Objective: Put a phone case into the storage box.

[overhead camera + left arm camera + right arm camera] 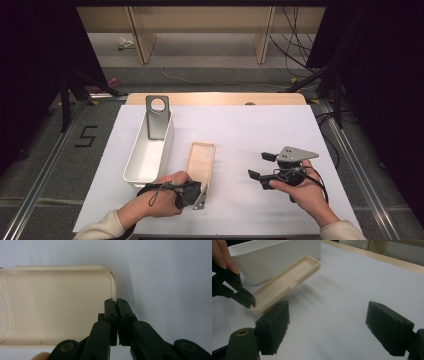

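On the left we see a white bin on the tabletop, with a grey metal plate leaning inside it. Just beside it lies our beige phone case. Our left gripper has its fingers pinched tight on the case's near edge. Our right gripper hovers well apart, with fingers spread wide and nothing between them.

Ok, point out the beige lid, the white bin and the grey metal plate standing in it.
beige lid point(202, 159), high view, middle of its inner face.
white bin point(134, 159), high view, left wall rim.
grey metal plate point(157, 127), high view, flat part below its round hole.
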`<state>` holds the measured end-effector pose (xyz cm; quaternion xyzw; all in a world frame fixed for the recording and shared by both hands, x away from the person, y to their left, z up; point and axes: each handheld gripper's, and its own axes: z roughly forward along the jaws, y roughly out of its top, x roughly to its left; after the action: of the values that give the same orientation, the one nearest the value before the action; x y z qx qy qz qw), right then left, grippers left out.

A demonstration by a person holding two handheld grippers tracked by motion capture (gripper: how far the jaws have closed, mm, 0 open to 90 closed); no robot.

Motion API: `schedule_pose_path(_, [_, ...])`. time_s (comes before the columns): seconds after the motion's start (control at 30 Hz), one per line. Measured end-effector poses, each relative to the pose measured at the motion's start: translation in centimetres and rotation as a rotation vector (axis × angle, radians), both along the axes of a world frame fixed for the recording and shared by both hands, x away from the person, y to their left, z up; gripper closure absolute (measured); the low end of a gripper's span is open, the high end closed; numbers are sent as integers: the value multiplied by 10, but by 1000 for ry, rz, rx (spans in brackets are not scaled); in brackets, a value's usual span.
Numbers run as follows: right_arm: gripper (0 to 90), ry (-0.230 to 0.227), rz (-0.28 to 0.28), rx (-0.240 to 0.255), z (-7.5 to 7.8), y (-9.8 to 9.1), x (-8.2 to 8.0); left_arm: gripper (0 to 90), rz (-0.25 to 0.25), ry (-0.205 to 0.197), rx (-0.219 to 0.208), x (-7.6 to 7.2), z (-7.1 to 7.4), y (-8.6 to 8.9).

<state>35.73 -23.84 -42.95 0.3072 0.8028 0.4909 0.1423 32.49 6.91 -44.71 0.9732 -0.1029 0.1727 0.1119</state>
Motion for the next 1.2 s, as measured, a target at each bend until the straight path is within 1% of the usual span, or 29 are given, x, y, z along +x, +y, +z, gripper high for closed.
schedule_pose_path(0.07, [201,1,2,7,0,5,3,873,3,5,1,-1,1,-2])
schedule_pose_path(0.1, [203,3,2,11,0,9,4,874,-4,-4,-3,-1,2,-4])
schedule_pose_path(0.2, [209,12,0,15,-1,15,8,874,-11,-8,-9,-2,4,-7])
schedule_pose_path(0.27, [212,25,1,26,-2,20,11,874,-13,-11,-14,-3,4,-10])
schedule_pose_path(0.3, [213,27,0,33,-2,21,12,874,-9,-3,-16,-3,5,-11])
schedule_pose_path(0.33, [213,31,3,39,-2,24,14,874,-24,-14,-16,-3,6,-13])
schedule_pose_path(0.4, [217,43,3,56,-2,29,18,874,-19,-4,-20,-5,6,-15])
schedule_pose_path(0.43, [217,49,5,62,-3,32,20,874,-34,-18,-22,-5,7,-17])
schedule_pose_path(0.47, [218,58,8,71,-3,36,24,874,-19,1,-25,-6,6,-17])
schedule_pose_path(0.5, [219,65,8,75,-4,39,26,873,-34,-11,-21,-5,7,-18])
schedule_pose_path(0.53, [219,69,9,75,-4,41,27,874,-37,-13,-22,-5,7,-19])
schedule_pose_path(0.6, [225,84,12,81,-6,47,31,874,-26,0,-28,-7,7,-20])
schedule_pose_path(0.63, [227,89,14,82,-7,50,33,874,-46,-17,-25,-5,8,-21])
schedule_pose_path(0.7, [231,99,16,74,-9,56,37,874,-39,-11,-28,-7,8,-22])
schedule_pose_path(0.73, [237,105,16,76,-11,59,39,874,-50,-18,-26,-6,9,-23])
schedule_pose_path(0.77, [241,111,18,80,-12,62,41,874,-45,-12,-33,-8,8,-23])
schedule_pose_path(0.8, [245,127,19,85,-14,66,44,874,-45,-10,-32,-8,9,-24])
schedule_pose_path(0.87, [254,134,20,82,-15,71,48,874,-64,-23,-28,-8,10,-25])
schedule_pose_path(0.9, [257,138,21,80,-16,73,49,874,-54,-11,-30,-9,9,-26])
schedule_pose_path(0.93, [267,144,20,81,-17,76,51,874,-65,-21,-30,-9,10,-27])
schedule_pose_path(1.03, [301,160,16,84,-19,82,56,873,-68,-23,-36,-10,10,-28])
schedule_pose_path(1.1, [372,164,-1,92,-19,82,57,874,-63,-16,-48,-11,10,-28])
schedule_pose_path(1.13, [397,167,-6,102,-20,83,58,874,-74,-22,-46,-11,11,-28])
schedule_pose_path(1.17, [401,182,-4,108,-20,83,58,873,-80,-27,-44,-11,12,-29])
schedule_pose_path(1.2, [433,195,-7,111,-20,83,58,874,-79,-26,-47,-12,12,-29])
